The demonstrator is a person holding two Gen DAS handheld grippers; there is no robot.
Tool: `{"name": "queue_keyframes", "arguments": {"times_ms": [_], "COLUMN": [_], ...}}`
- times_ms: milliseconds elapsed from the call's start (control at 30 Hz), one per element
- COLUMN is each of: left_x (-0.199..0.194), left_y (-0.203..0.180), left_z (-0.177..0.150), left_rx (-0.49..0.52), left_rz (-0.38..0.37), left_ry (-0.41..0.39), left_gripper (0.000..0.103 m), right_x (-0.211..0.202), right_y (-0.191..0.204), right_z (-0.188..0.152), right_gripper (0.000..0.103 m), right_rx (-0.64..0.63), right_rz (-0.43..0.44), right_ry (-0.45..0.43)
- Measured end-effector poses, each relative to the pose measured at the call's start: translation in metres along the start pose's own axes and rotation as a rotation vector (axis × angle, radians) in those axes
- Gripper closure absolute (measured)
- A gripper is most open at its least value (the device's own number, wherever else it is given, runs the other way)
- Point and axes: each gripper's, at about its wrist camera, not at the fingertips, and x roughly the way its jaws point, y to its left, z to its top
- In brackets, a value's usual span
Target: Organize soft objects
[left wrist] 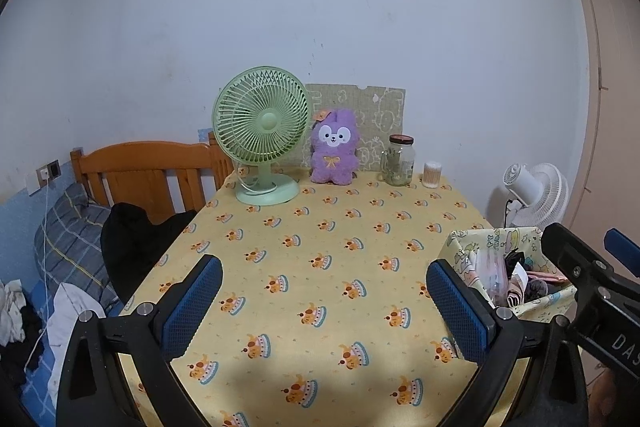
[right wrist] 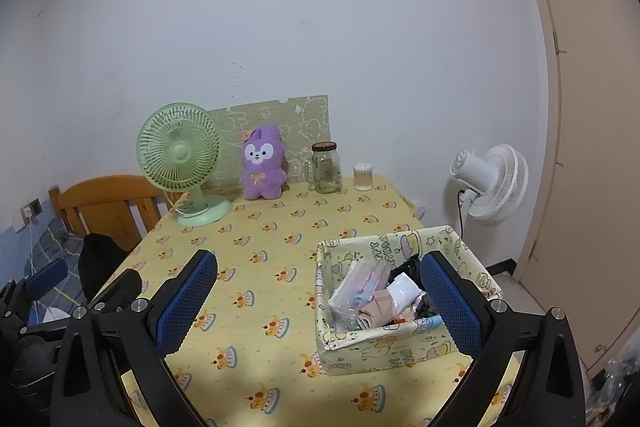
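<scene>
A yellow cartoon-print fabric basket [right wrist: 384, 347] stands on the table's right front, holding a clear pouch [right wrist: 360, 287], a folded white cloth [right wrist: 404, 287], a beige cloth and dark items. It also shows at the right of the left wrist view [left wrist: 472, 247]. A purple plush toy [left wrist: 334, 147] sits upright at the table's back [right wrist: 262, 163]. My left gripper [left wrist: 324, 307] is open and empty above the tablecloth. My right gripper [right wrist: 320, 303] is open and empty, its right finger in front of the basket's right side.
A green desk fan [left wrist: 262, 131], a glass jar [left wrist: 398, 161] and a cotton-swab tub [left wrist: 432, 174] stand along the table's back. A white floor fan [right wrist: 490, 183] stands right of the table. A bed with a wooden headboard [left wrist: 148, 167] and black clothing [left wrist: 136, 239] lies left.
</scene>
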Motion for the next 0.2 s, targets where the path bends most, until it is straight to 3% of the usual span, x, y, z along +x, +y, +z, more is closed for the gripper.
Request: {"name": "queue_keyframes", "arguments": {"times_ms": [200], "left_x": [0.0036], "left_y": [0.0011], "left_z": [-0.0010], "left_rx": [-0.002], "left_rz": [0.004], "left_ry": [0.008], "left_gripper": [0.000], "right_x": [0.0033], "right_y": [0.0020], "right_z": [-0.0008], "right_gripper": [0.000], "right_rx": [-0.010], "right_rz": [0.001], "right_ry": [0.006]}}
